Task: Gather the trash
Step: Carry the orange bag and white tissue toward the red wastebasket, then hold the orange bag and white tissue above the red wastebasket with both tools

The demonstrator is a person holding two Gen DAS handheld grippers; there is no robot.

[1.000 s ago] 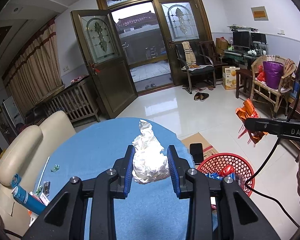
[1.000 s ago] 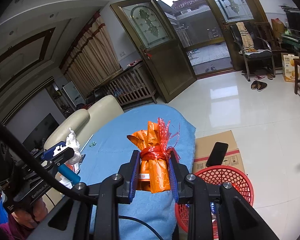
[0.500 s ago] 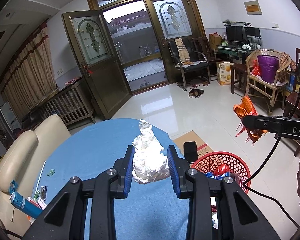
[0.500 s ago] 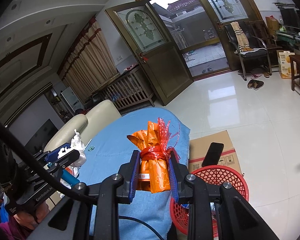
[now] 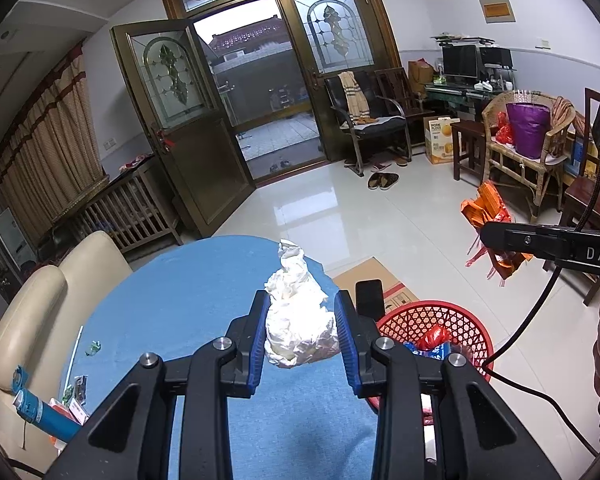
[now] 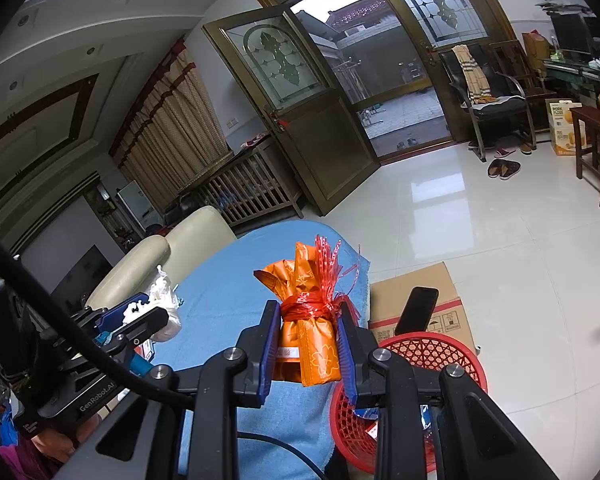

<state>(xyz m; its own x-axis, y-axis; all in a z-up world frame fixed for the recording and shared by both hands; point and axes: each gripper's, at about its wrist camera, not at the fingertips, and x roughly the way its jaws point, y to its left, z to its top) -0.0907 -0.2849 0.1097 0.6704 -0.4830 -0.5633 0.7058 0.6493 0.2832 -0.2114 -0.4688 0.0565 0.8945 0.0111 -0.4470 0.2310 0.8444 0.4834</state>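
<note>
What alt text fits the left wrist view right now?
Left gripper grips a crumpled white paper wad above a blue-covered table. A red mesh basket holding wrappers stands on the floor to the right, beside a cardboard box.

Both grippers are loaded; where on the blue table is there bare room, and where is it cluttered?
Bare cloth spans the blue table from the crumpled paper towards the cream sofa. Clutter hugs the near-left edge: blue tube, wrappers, straw. The red basket already holds trash.

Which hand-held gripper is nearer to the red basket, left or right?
Right, I judge. The right hand-held gripper holds its orange packet directly above the red basket rim; the left hand-held gripper stays over the blue table, beside it.
</note>
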